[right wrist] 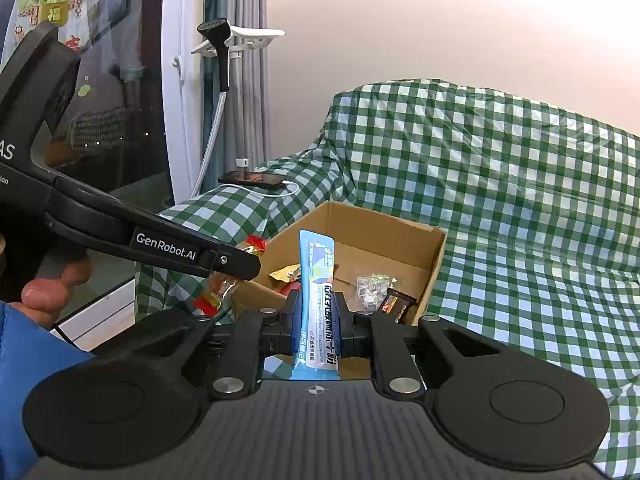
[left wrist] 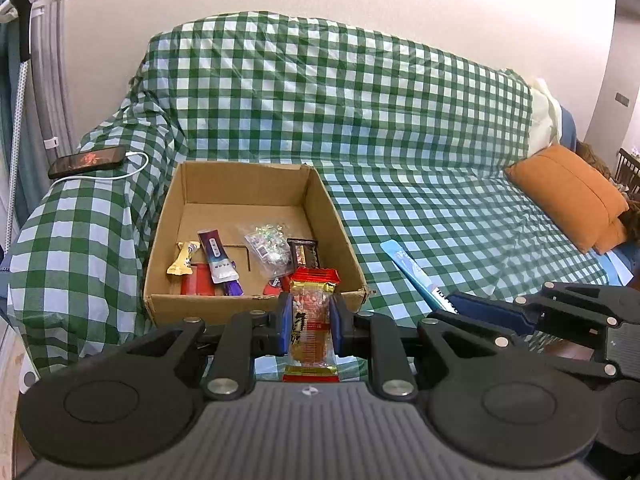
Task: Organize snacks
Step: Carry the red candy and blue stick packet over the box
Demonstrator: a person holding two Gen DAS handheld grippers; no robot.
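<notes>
Your left gripper (left wrist: 310, 322) is clamped on a red-and-gold snack pack (left wrist: 312, 320) standing upright between its pads, long axis along the fingers, with the box (left wrist: 256, 308) lying just ahead of the jaws and slightly to their left. That box, open-topped on the checked sofa cover (left wrist: 400, 140), already holds a yellow bar (left wrist: 183, 258), a purple sachet (left wrist: 218, 258), a clear candy bag (left wrist: 268, 244) and a dark bar (left wrist: 306, 252). Your right gripper (right wrist: 316, 322) is closed on a blue sachet (right wrist: 318, 292), likewise upright, box (right wrist: 434, 272) directly ahead; the left appears nearer its rim.
</notes>
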